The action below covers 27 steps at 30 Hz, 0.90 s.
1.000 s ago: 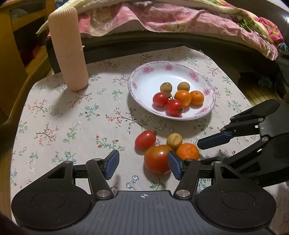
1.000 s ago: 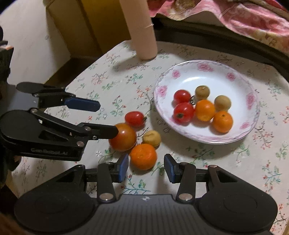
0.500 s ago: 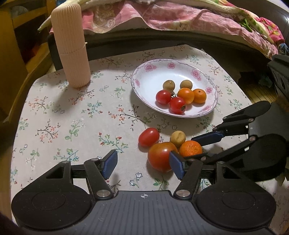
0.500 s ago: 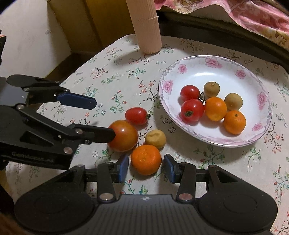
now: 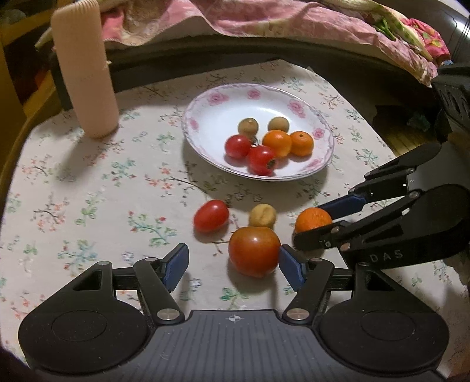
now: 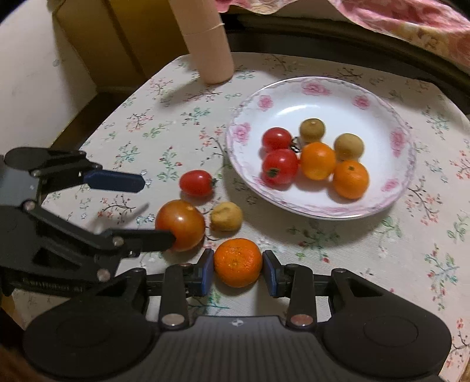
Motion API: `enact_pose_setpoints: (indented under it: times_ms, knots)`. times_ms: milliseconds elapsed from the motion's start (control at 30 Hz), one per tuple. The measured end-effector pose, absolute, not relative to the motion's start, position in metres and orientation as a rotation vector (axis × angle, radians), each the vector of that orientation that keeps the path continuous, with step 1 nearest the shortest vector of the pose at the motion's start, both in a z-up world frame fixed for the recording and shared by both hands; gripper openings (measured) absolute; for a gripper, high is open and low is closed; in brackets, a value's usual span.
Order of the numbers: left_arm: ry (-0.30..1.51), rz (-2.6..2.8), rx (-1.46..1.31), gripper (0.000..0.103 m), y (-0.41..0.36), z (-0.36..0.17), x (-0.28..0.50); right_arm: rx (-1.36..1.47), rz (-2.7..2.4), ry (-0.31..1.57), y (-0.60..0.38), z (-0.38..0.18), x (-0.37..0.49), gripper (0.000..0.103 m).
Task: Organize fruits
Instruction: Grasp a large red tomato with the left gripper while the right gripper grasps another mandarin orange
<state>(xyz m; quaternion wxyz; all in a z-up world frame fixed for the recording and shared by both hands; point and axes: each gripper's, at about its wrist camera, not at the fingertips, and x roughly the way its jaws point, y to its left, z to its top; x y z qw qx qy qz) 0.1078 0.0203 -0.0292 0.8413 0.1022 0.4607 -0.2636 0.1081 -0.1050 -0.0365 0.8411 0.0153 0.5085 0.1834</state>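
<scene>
A floral plate [image 5: 205, 108] [image 6: 390, 188] holds two red tomatoes, two oranges and two brown fruits. On the cloth lie a big tomato [image 5: 254, 251] [image 6: 180, 223], a small red tomato [image 5: 211, 216] [image 6: 196, 182], a yellowish fruit [image 5: 262, 216] [image 6: 226, 216] and a mandarin [image 5: 312, 219] [image 6: 238, 261]. My left gripper [image 5: 233, 266] is open, its right pad touching the big tomato. My right gripper [image 6: 238, 271] has its jaws around the mandarin, pads at its sides; contact is unclear.
A tall pink ribbed cylinder [image 5: 85, 67] [image 6: 205, 38] stands at the back left of the floral tablecloth [image 5: 88, 182]. A pink quilt [image 5: 264, 23] lies on the furniture behind. The table edge drops off to the left and right.
My right gripper has moved forward so the mandarin sits between its pads, and the jaws have narrowed. My left gripper has edged forward toward the big tomato.
</scene>
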Motion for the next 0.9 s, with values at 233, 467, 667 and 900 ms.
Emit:
enact_pose_setpoints:
  times_ms: [233, 467, 667, 900]
  knots:
    - [0.996, -0.580, 0.225, 0.068, 0.005, -0.039, 0.106, 0.049, 0.345, 1.091, -0.119, -0.035, 0.108, 0.038]
    - [1.012, -0.569, 0.236, 0.055, -0.004, -0.046, 0.106, 0.049, 0.328, 1.094, -0.125, -0.035, 0.107, 0.038]
    - [1.013, -0.556, 0.225, 0.050, -0.001, -0.045, 0.107, 0.041, 0.335, 1.092, -0.127, -0.035, 0.105, 0.038]
    - [1.007, -0.558, 0.238, 0.050, 0.002, -0.041, 0.103, 0.025, 0.350, 1.092, -0.124, -0.033, 0.105, 0.038]
